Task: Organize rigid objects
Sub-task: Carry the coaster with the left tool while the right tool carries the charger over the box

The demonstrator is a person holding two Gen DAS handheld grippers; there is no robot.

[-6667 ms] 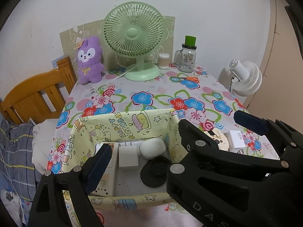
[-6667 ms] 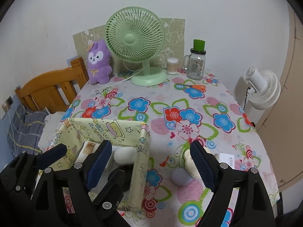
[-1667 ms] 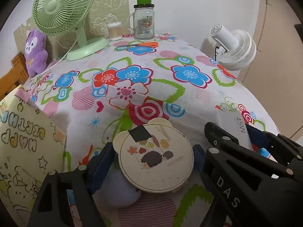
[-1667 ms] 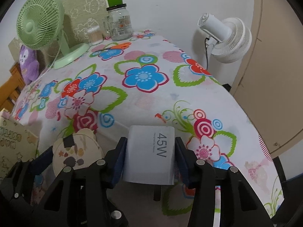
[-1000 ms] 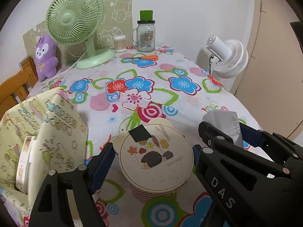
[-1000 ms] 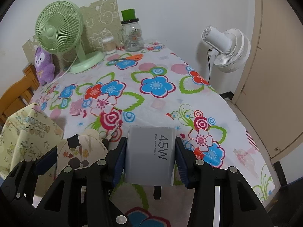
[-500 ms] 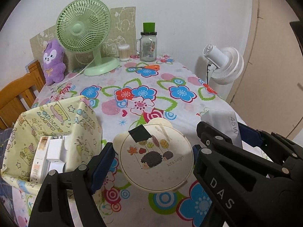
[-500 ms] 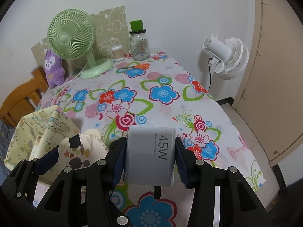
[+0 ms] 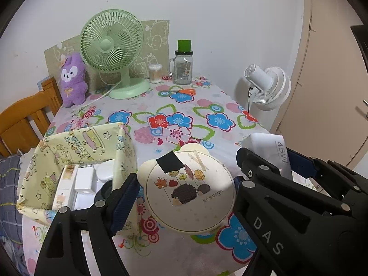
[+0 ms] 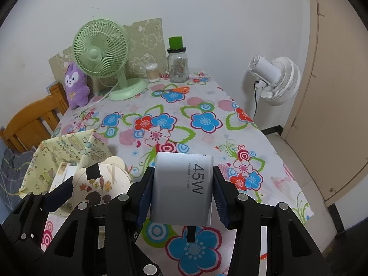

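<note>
Cream round case (image 9: 187, 192), hedgehog-printed, being clamped at its edges by the widely spread left gripper (image 9: 184, 188) above the floral tablecloth (image 9: 184, 117), just right of the yellow bin (image 9: 76, 147); white 45W charger (image 10: 181, 189) being pinched by the narrower right gripper (image 10: 181, 191) beside it.

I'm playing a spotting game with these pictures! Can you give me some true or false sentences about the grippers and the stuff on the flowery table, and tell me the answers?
1. The right hand-held gripper holds a white charger marked 45W. True.
2. The left hand-held gripper is empty. False: it holds a round hedgehog case.
3. The green fan stands beside a purple plush toy. True.
4. The orange scissors are inside the yellow box. False: they lie on the tablecloth near the glass jar.
5. The yellow box already has things in it. True.
</note>
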